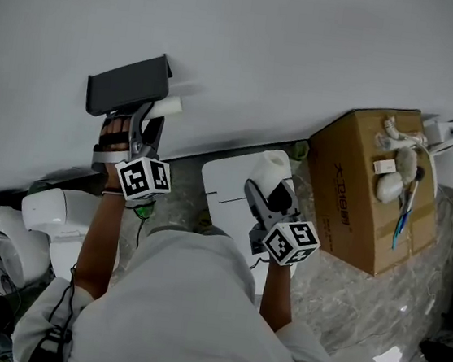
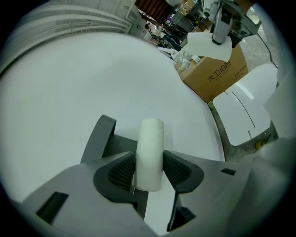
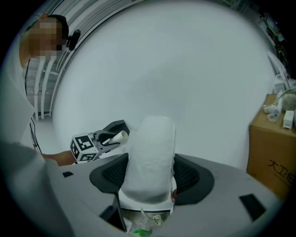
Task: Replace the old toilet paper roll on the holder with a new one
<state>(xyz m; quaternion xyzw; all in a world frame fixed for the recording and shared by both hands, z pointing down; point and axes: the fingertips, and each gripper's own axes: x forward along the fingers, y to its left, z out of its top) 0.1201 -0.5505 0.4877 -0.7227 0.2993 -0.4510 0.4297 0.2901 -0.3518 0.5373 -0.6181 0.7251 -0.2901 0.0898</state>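
1. Your left hand-held gripper [image 2: 149,170] is pinching the old roll [image 2: 150,148], a bare white tube with little or no paper left. Its pads sit against both sides of the tube. The tube is at the right end of the dark holder [image 1: 128,84] on the wall [image 1: 307,55]. I cannot tell whether it has come free of the holder.
2. Treat that tube as very light and thin-walled. It will likely crush or go oval under a hard squeeze. Keep the pinch gentle and near mid-length, and draw the tube straight along its own axis.
3. Your right hand-held gripper [image 3: 150,178] is clamped across the new roll [image 3: 151,152]. In the head view it is well apart from the holder, off to its right.
4. The new roll looks soft, plump and light, and the pads probably sink into it a little. Holding it across the outer wrap, as you are, leaves the hollow middle free for the holder. A harder squeeze may flatten that hole.
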